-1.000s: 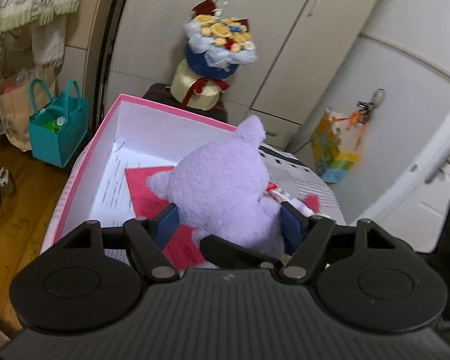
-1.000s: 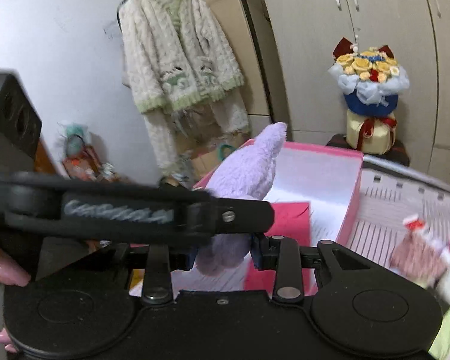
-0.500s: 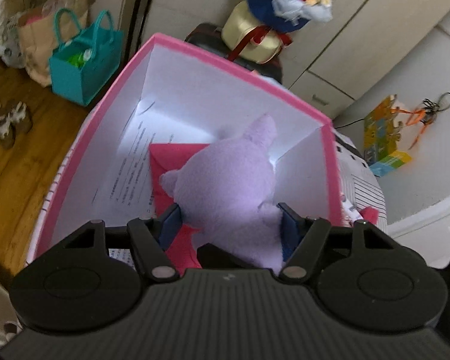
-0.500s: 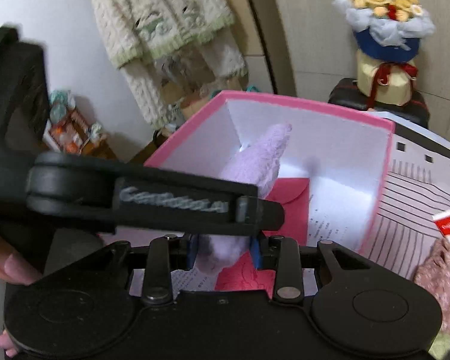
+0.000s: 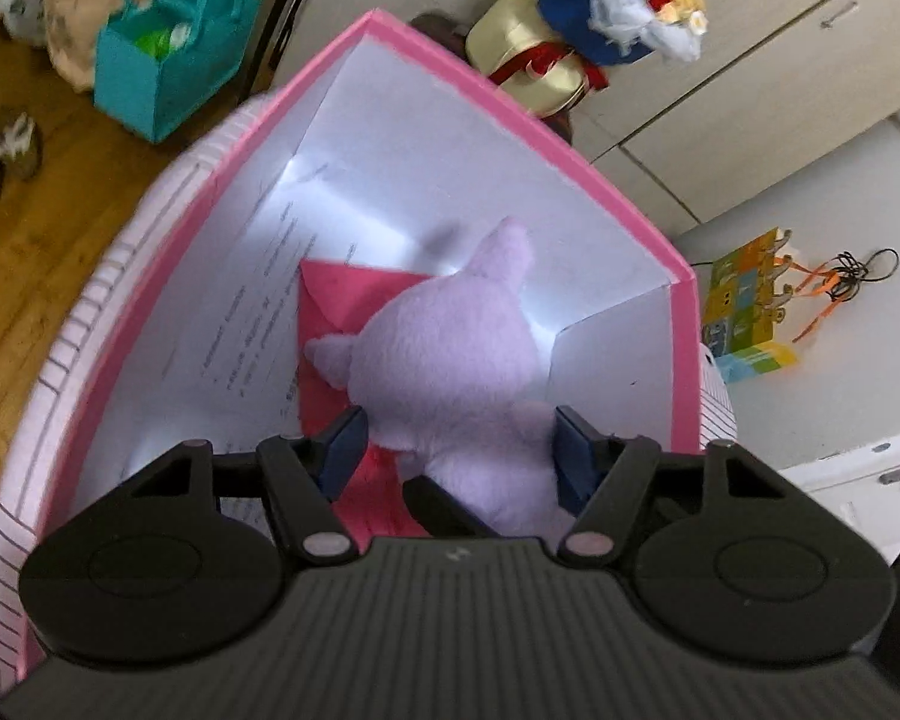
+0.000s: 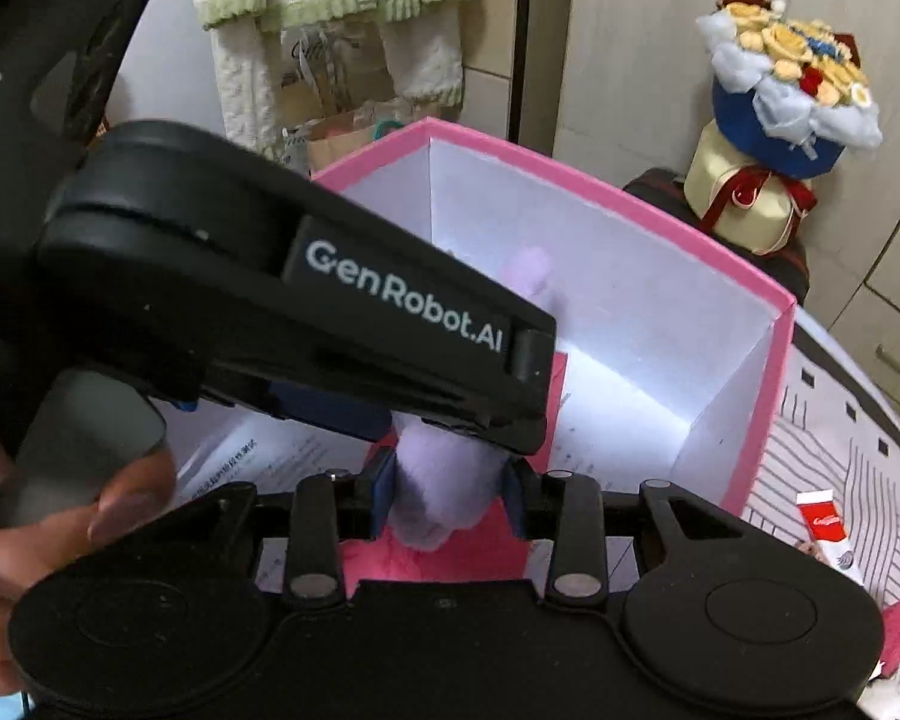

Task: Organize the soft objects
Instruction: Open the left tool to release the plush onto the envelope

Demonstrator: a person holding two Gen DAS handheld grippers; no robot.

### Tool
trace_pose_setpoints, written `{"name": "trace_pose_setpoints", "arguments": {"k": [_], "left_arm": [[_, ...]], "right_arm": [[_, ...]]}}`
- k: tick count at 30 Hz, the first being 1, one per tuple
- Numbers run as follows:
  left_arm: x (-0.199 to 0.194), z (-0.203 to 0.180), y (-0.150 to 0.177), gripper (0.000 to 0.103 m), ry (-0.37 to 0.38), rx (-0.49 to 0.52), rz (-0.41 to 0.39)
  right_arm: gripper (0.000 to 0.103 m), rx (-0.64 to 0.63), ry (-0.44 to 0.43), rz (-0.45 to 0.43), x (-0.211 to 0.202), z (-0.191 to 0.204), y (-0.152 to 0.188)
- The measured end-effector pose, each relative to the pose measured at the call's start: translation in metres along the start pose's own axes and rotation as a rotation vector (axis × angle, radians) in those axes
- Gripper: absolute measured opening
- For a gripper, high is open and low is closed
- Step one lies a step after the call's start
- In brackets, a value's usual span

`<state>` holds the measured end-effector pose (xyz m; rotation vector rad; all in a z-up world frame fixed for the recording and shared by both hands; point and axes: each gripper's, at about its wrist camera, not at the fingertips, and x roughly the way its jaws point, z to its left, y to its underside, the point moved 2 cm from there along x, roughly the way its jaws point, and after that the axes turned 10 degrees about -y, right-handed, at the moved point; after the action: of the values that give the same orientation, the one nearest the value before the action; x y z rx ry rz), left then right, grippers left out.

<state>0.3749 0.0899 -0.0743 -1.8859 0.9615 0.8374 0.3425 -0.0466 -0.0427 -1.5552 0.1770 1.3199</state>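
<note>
A purple plush toy (image 5: 450, 360) sits low inside the pink box (image 5: 510, 114), which has white walls, over a red envelope (image 5: 342, 294) and a printed sheet (image 5: 252, 324). My left gripper (image 5: 459, 438) is shut on the toy's body, a blue pad on each side. In the right wrist view, my right gripper (image 6: 447, 480) has a lower part of the plush toy (image 6: 444, 468) between its pads. Its jaws are opening, and the pads still touch the fur. The left gripper's black housing (image 6: 330, 312) crosses that view and hides most of the toy above the pink box (image 6: 630, 204).
A person's hand (image 6: 90, 510) holds the left gripper's handle. Striped bedding (image 6: 840, 450) with a red-and-white tube (image 6: 822, 522) lies right of the box. Behind it stands a flower bouquet (image 5: 618, 6). A teal bag (image 5: 162, 72) sits on the wooden floor (image 5: 42, 210); cupboards line the back.
Both grippers have come down and tilted further downward, bringing the plush toy from above the box rim to deep inside the box. The right jaws stand slightly wider.
</note>
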Motion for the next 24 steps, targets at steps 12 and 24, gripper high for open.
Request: {"name": "trace_pose_setpoints", "arguments": {"k": [12,24], "left_arm": [[-0.089,-0.022,0.028,0.073,0.009,0.326,-0.206],[-0.172,-0.043,0.100,0.075,0.063,0.510,-0.210]], "right_arm": [[0.067,0.036,-0.078,-0.113,-0.093,0.015,0.037],[0.067,-0.008,-0.090,-0.208,-0.198,0.035,0.103]]}}
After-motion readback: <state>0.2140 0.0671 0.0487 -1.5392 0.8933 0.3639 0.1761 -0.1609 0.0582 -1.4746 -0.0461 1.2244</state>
